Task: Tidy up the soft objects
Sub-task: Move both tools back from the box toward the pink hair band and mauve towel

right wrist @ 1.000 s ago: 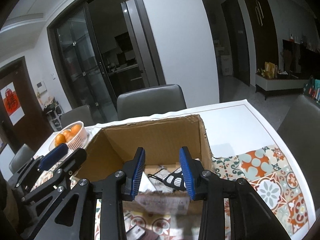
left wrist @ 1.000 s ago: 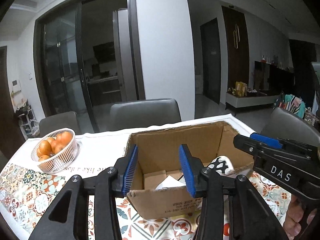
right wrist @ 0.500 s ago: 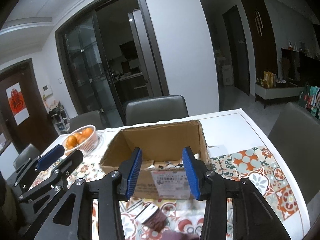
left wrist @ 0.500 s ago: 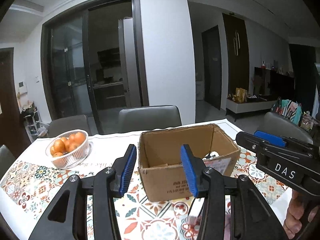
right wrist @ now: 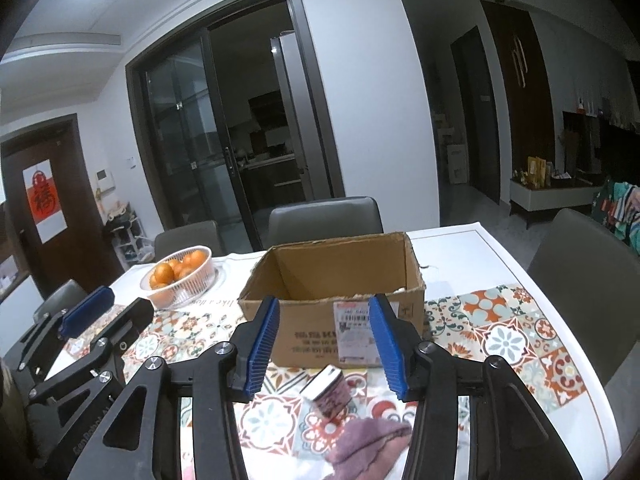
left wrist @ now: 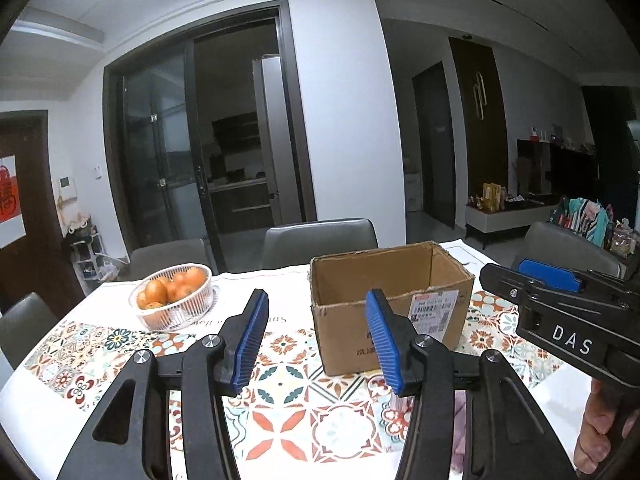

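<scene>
An open cardboard box (left wrist: 390,304) (right wrist: 336,316) stands on the patterned tablecloth. In front of it lie a rolled patterned sock (right wrist: 330,394) and a pink-purple soft cloth (right wrist: 370,442), of which a strip shows in the left wrist view (left wrist: 460,432). My left gripper (left wrist: 316,340) is open and empty, held above the table short of the box. My right gripper (right wrist: 324,340) is open and empty, above the sock and cloth. It also shows at the right of the left wrist view (left wrist: 560,312).
A white basket of oranges (left wrist: 174,298) (right wrist: 180,280) stands at the back left. Grey chairs (left wrist: 320,240) stand behind the table, another at the right (right wrist: 580,280). The table's right edge (right wrist: 560,320) is near the box.
Both grippers have pulled back and up from inside the box. The box now looks farther off, and the sock and cloth have come into view on the table.
</scene>
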{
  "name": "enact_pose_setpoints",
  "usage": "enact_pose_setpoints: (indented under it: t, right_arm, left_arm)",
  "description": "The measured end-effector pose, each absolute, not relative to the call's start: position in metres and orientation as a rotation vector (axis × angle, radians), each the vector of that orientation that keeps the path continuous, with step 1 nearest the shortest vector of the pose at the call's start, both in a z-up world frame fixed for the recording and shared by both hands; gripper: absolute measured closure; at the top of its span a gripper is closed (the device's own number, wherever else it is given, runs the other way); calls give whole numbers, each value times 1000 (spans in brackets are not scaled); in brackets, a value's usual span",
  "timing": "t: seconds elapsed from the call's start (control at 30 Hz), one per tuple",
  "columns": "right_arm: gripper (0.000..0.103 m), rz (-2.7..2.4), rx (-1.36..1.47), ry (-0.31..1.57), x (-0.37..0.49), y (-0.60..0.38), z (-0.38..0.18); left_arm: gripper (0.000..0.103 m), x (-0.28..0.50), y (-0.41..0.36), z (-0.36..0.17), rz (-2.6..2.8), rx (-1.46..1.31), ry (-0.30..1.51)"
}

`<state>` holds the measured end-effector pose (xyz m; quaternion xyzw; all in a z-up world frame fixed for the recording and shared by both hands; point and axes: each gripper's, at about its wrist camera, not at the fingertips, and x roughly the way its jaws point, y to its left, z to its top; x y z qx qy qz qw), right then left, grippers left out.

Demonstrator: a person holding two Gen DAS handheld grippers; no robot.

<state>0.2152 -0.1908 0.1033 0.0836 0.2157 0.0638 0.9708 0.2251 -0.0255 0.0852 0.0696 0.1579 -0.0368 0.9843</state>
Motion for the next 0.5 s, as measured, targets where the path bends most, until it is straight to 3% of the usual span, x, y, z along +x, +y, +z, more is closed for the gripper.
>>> enact_pose_setpoints:
  t: [0.5]
  right_arm:
    - [54,123,149,446,167,-181,83]
  left_arm:
    - [48,166,-13,58,-9,159,328]
